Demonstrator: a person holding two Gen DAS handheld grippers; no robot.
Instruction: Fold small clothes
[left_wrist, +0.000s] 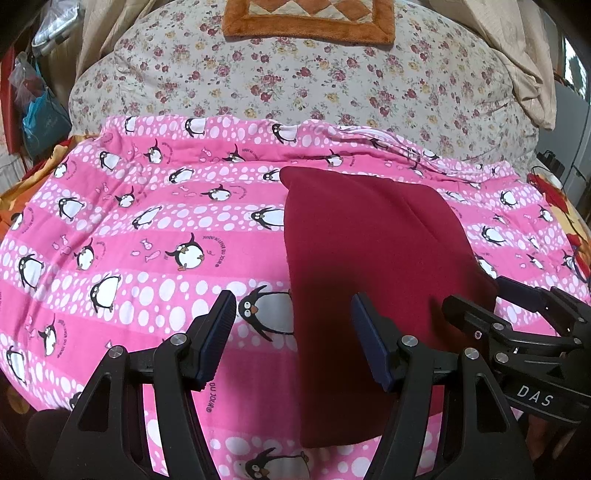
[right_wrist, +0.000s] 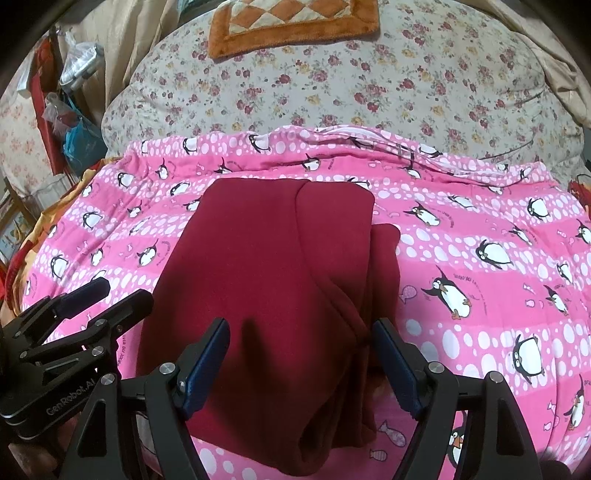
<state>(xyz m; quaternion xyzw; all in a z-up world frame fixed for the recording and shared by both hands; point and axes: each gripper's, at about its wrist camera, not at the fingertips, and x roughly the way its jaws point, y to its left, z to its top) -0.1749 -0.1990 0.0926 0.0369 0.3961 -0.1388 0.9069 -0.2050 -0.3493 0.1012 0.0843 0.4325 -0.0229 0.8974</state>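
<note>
A dark red garment (left_wrist: 369, 258) lies folded into a long flat shape on the pink penguin blanket (left_wrist: 147, 229). It also shows in the right wrist view (right_wrist: 266, 280), with a folded layer along its right side. My left gripper (left_wrist: 293, 306) is open and empty, hovering over the garment's near left edge. My right gripper (right_wrist: 301, 332) is open and empty, hovering over the garment's near end. The right gripper also shows in the left wrist view (left_wrist: 476, 295), and the left gripper in the right wrist view (right_wrist: 114, 291).
The pink blanket (right_wrist: 480, 258) covers the bed. Behind it lies a floral quilt (left_wrist: 295, 74) with an orange patterned mat (left_wrist: 310, 18) on top. Bags and clutter (right_wrist: 70, 122) hang at the far left. Beige fabric (left_wrist: 517, 55) hangs at the far right.
</note>
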